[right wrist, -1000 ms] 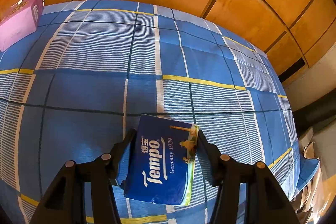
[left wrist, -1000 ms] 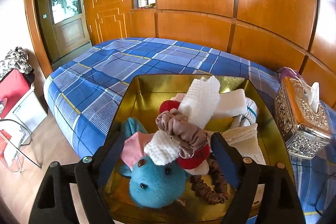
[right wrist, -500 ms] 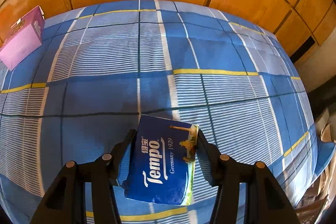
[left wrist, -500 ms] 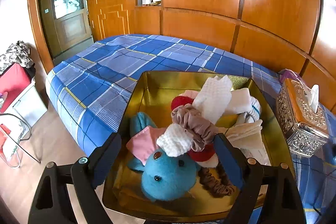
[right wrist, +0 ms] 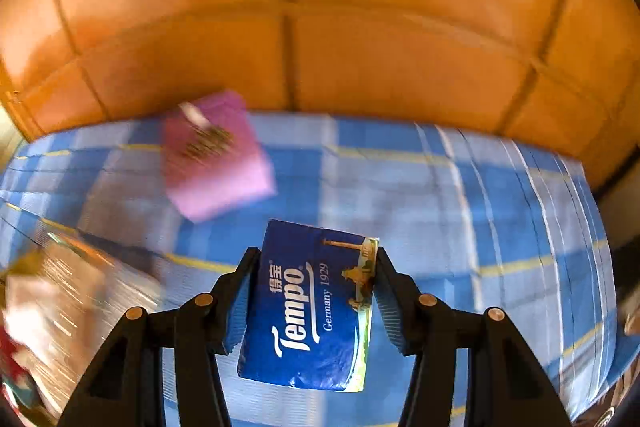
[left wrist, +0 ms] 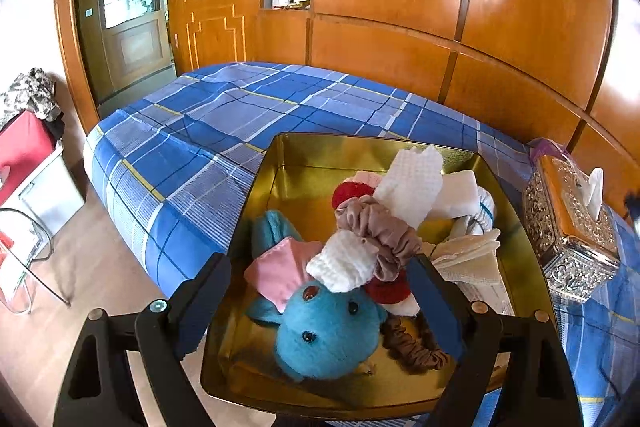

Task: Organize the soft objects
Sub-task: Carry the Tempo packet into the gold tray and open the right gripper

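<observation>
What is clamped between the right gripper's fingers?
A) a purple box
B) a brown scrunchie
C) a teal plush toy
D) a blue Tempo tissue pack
D: the right gripper has its fingers pressed on both sides of the blue Tempo tissue pack, held above the bed.

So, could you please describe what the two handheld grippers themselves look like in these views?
Both look alike. The left gripper and the right gripper each have a matte black frame with triangular cut-outs, round metal screw heads on the finger arms, and two fingers faced with blue pads; the right gripper's pads look ribbed. No cables, hands or sleeves show.
</observation>
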`<state>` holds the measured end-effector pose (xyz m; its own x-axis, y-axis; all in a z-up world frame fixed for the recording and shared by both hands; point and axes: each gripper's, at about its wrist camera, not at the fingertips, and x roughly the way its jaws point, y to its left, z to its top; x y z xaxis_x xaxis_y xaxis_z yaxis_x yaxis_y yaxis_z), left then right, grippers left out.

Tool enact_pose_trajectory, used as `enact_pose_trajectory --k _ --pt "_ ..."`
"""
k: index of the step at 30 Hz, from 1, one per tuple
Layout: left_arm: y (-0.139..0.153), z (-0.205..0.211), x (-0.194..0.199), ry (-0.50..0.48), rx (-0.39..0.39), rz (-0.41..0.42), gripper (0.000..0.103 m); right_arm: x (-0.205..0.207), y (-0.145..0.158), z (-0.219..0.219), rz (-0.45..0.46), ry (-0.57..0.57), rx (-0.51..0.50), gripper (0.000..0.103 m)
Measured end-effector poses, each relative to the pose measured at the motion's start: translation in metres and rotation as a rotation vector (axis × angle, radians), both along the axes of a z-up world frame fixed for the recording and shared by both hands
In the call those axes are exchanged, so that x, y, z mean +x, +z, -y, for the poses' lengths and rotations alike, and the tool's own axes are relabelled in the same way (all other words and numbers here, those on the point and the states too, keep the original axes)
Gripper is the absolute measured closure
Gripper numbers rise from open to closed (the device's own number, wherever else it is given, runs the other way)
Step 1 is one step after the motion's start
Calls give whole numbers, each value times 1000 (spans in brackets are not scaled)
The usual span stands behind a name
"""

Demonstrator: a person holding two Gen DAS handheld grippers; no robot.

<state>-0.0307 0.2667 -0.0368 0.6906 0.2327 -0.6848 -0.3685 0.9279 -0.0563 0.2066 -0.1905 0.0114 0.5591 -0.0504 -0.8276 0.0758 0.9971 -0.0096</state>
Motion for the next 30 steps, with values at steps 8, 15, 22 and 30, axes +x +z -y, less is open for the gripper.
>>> enact_pose_trajectory --k 8,15,22,30 --pt "10 -13 -10 28 3 25 13 4 60 -174 116 382 39 48" --pt "11 -34 -21 87 -4 31 13 -88 32 -299 60 880 44 48" --pt "14 -42 -23 111 -4 50 13 -165 -26 -333 -70 1099 21 48" --pt "-2 -45 -19 142 13 1 13 -154 -70 -371 -112 1023 33 48"
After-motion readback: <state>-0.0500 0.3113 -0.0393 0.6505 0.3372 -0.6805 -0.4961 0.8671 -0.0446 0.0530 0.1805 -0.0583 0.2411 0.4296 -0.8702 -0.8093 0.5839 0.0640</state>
